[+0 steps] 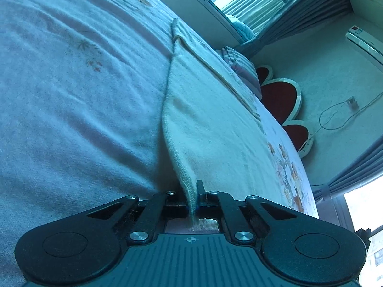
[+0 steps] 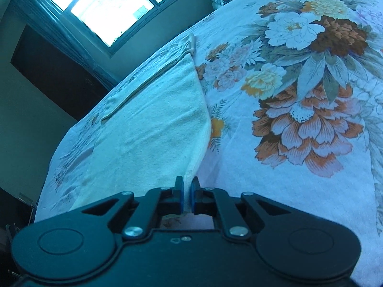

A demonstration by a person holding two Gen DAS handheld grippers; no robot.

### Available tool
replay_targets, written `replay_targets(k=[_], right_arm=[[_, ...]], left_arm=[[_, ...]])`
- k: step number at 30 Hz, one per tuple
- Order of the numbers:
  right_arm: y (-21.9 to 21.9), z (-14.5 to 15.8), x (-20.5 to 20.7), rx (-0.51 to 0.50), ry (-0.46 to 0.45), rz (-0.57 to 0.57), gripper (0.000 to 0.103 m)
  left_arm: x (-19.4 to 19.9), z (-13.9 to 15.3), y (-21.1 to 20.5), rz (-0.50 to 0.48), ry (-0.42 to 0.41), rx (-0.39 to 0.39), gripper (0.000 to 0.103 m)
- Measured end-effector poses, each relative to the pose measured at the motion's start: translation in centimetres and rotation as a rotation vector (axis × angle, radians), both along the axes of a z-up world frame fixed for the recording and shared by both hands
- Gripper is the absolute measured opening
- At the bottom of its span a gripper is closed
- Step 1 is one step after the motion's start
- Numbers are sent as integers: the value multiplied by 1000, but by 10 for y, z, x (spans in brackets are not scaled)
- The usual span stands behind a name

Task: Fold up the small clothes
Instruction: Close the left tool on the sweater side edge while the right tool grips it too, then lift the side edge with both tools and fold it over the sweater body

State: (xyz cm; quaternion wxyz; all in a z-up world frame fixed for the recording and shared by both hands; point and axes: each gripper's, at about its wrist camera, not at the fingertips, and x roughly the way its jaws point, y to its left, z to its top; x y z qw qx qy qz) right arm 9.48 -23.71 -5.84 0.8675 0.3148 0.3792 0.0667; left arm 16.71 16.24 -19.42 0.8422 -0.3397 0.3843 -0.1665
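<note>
Mid-fold, judging by the lie of the cloth. Small pale towel-like cloth (image 1: 203,110) spread on the bed (image 1: 71,83), running from lower centre of the left wrist view up toward upper centre; same cloth (image 2: 148,119) in the right wrist view filling the left-centre of the frame beside the big flower print.

Left gripper (image 1: 193,197) closed down narrow on a near corner of the cloth, hem pinched between the pads and pulled up off the bed into a taut ridge. Right gripper (image 2: 187,197) likewise nearly closed, pinching the other near corner, thin edge of fabric visible between the blue pads. Both near corners therefore held and raised a little; far edge lying flat on the bed, with a seam or doubled band across it toward the top of the cloth.

Done so far, as far as can be judged: cloth laid out roughly flat, both near corners gripped. Left to do: carrying the held edge over to the far edge, laying it down square, letting go, then likely another fold. Whether a fold already sits under the far band: cannot tell. Striped pillow (image 1: 239,59) at upper right of the left view, well apart from the cloth.
</note>
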Motion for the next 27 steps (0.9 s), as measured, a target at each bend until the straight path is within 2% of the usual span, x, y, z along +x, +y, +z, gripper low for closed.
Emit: replay_targets(k=[2,5,11,14,17,22,27], right_arm=[[-2,-8,8,0,48,5,7],[-4,-13,11,28,63,11,7],[-3,14,11,12,-40,31,6],[1,36,20,-30,-111,39,6],[6,61,39,-77,-179,50,6],[6,89,94,-108,-226,57,6],[-6,102,160,-101,-248,48,6]], left_arm=[[-1,-6,2,18,1,-37,4],[-4,-5,3,35,-4,-47,4],[-3,12,2,55,-36,-44,4],[9,33,7,72,-87,-62,4],[35,60,7,75,-144,-58,4],[92,94,4,73,-216,-40,4],[161,108,0,75,-234,-33,4]])
